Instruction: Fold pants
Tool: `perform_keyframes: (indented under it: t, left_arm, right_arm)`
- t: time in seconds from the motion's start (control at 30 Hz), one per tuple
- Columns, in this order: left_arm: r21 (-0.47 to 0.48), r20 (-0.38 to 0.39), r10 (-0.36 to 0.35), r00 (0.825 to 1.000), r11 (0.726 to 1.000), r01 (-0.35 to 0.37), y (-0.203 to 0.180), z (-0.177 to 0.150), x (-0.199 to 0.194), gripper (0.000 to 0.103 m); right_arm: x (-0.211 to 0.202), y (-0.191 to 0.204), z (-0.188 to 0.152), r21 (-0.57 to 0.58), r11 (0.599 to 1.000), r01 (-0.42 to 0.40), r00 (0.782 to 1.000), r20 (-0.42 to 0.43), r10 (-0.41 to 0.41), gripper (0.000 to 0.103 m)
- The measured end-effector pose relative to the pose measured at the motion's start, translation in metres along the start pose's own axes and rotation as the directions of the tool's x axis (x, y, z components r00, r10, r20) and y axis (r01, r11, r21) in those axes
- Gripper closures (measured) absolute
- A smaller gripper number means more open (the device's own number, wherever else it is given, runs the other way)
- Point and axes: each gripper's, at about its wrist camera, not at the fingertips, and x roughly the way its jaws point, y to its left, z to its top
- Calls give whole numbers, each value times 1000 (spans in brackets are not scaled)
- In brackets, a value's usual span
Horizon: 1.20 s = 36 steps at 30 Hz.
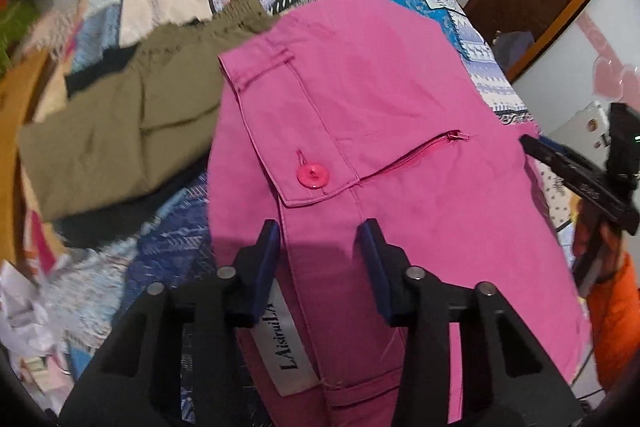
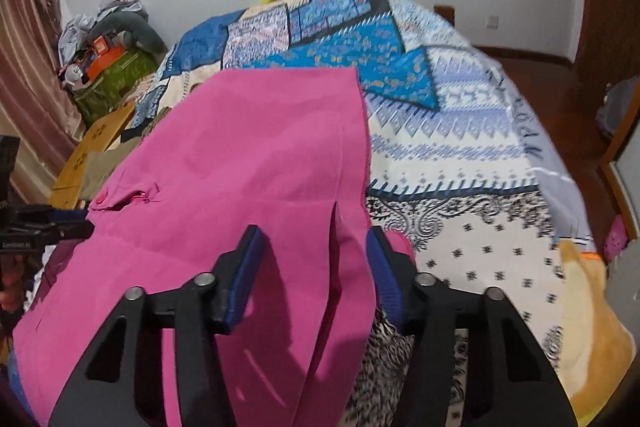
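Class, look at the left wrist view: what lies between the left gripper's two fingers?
In the left wrist view, the pink pants lie between the open left gripper fingers: a stitched seam runs through the gap, just below the pink button.

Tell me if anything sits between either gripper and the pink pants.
Nothing visible does. The left gripper is open directly over the pink pants near the waistband label. The right gripper is open with the pants' edge between its fingers. The olive pants lie off to the side, on the bedspread.
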Motion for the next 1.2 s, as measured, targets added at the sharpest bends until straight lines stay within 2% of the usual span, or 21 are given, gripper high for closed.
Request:
perform_keyframes:
  t: [0.07,0.1,0.17,0.43,0.57,0.63,0.77,0.97,1.07,1.13,1.2]
  left_arm:
    - [-12,-4,-29,1000,1000,29,3,0,0,66]
    - [-9,-2,-24,1000,1000,24,3,0,0,72]
    - [8,3,23,1000,1000,-23,2,0,0,83]
    - [45,14,131,991,990,-131,3,-3,2,88]
    - [38,24,143,989,989,-143,5,-7,7,88]
    - [54,23,157,987,986,-158,3,-6,9,88]
    - [87,18,164,986,982,-165,0,-3,6,88]
    - [79,32,157,987,984,-159,2,4,-11,85]
    - [64,53,162,985,984,-165,4,13,-17,78]
    - [54,66,159,985,985,-162,6,22,-20,73]
    - [43,73,152,986,987,-156,7,30,-19,61]
  right_arm:
    - [6,-3,0,8,1000,-15,1000,-22,15,79]
    - [9,-3,-1,7,1000,-13,999,-32,13,87]
    - [13,-3,-3,-13,1000,-2,999,-45,1,94]
    - [21,2,-8,-113,991,66,995,-69,-74,100]
    - [23,0,-8,-108,989,99,992,-73,-107,102]
    - [26,-3,-10,-110,985,135,985,-88,-145,102]
    - [19,-11,-10,-59,991,117,987,-105,-123,102]
    - [-13,-7,-11,-72,990,117,991,-61,-122,100]
    - [-25,-10,-9,-61,991,117,992,-40,-120,93]
    - [-30,-15,-7,-37,993,115,993,-27,-116,83]
    - [-32,-23,-5,-12,992,123,992,-9,-123,68]
